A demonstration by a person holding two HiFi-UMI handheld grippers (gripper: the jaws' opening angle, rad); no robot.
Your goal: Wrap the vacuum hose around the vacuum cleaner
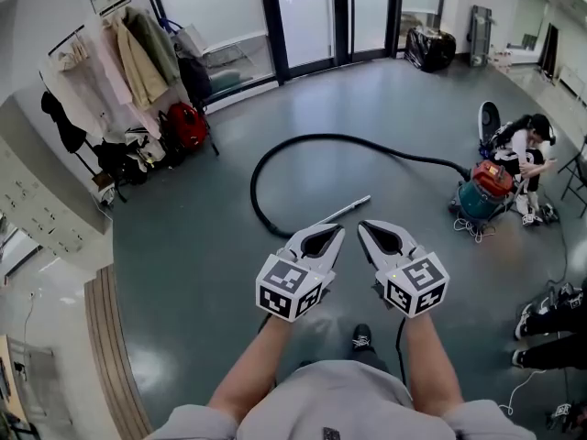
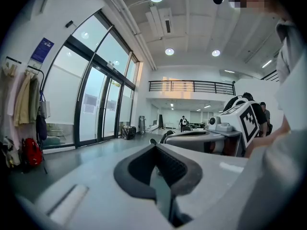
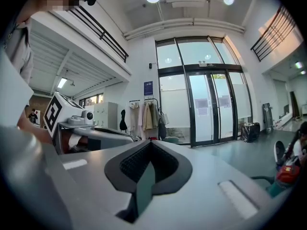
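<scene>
Both claws are held low in front of the person, side by side, with their tips nearly meeting. The left claw [image 1: 332,234] is pressed together with nothing in it, and the right claw [image 1: 371,234] is likewise closed and empty; each gripper view shows its padded jaws meeting on bare air. The black hose [image 1: 321,137] lies on the floor [image 1: 202,273] in a wide open loop. Its metal tube [image 1: 347,209] sits just beyond the claw tips, with its long axis running from near left to far right. From there the hose curls away to the left, arcs across the far side and runs right to the vacuum cleaner [image 1: 484,191], which stands well apart at the far right beside a crouching person [image 1: 527,149]. The tube end looks nearest to the left claw, so the first pickup probably falls there, and the carry then goes rightward toward the machine.
</scene>
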